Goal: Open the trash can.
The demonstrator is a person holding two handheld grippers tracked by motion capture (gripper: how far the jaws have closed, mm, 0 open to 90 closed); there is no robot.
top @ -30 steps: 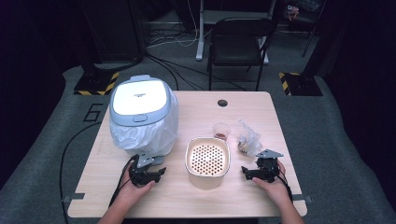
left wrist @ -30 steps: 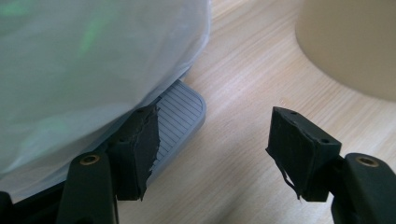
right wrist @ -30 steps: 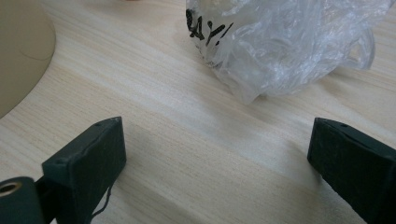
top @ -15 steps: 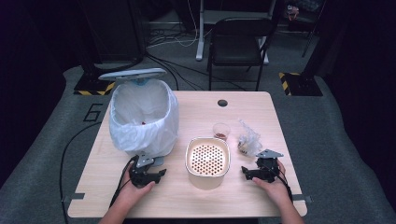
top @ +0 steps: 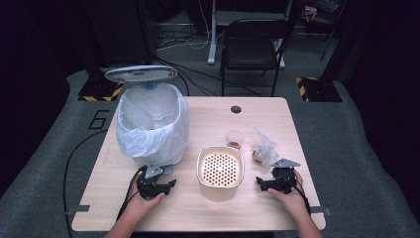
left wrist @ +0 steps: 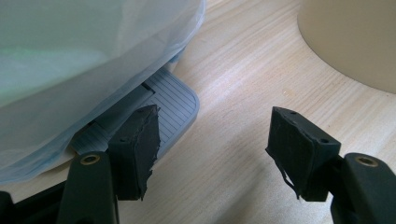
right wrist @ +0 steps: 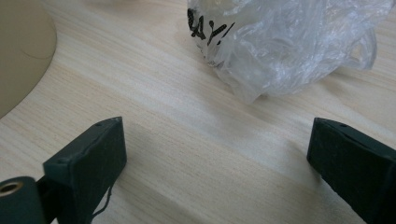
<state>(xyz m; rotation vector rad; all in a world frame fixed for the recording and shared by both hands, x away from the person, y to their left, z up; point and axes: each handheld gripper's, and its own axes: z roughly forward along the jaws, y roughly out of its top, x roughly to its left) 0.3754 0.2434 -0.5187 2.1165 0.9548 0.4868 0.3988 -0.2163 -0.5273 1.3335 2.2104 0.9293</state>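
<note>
Resting wide open, left tongs (left wrist: 212, 140) at bin pedal (left wrist: 161, 100)

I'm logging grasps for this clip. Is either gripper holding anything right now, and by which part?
Nothing is held. The left gripper is open beside the bin's pedal; the right gripper is open over bare table, short of the plastic bag.

Bin pedal (left wrist: 161, 100) (half under liner (left wrist: 70, 70))

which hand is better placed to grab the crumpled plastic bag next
Right. The right gripper rests open just short of the crumpled plastic bag; the left gripper sits by the bin pedal, past the beige container.
</note>
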